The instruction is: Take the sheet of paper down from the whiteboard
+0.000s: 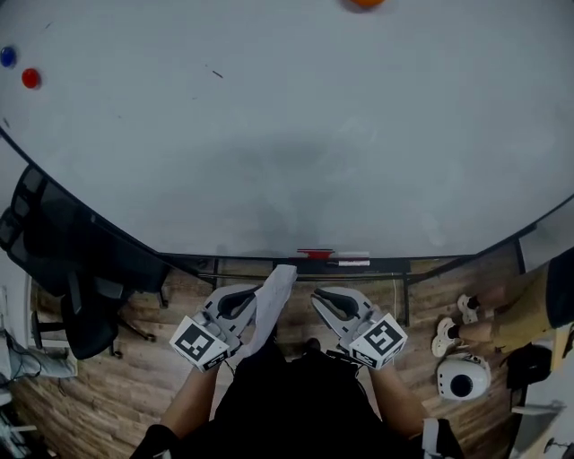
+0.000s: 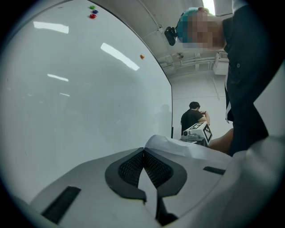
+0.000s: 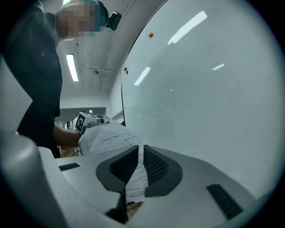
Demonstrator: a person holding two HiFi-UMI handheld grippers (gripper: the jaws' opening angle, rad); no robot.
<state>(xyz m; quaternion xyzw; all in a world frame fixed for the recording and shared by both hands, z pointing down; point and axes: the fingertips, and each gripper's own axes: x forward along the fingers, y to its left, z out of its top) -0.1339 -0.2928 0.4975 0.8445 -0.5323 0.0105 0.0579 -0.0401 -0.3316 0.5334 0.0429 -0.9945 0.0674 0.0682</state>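
The thin white sheet of paper [image 1: 273, 300] is off the large white whiteboard [image 1: 287, 134] and hangs low in front of the person, below the board's marker ledge [image 1: 377, 264], strung between the two grey hand-held grippers. The left gripper [image 1: 242, 298] has its jaws together on one edge of the sheet, which shows as a white sliver between the black ribbed pads [image 2: 129, 167] in the left gripper view. In the right gripper view the right gripper [image 3: 139, 151] has its pads nearly closed, with a strip of the page running between them, so it appears to pinch the sheet as well. The paper bulges and creases between the two grips, so I judge it to be very light, limp and easy to tear or crumple. It is best held by a margin near an edge, with both grips kept slack enough not to pull it taut. Rows of small black print and ruled lines cross the page in the right gripper view, but they are too small to read. Each gripper's cube carries black-and-white square markers [image 1: 199, 342], not words. The board has no writing, only a blue round magnet [image 1: 7, 56], a red one [image 1: 30, 78] and an orange one [image 1: 366, 3]. No brand name can be made out.
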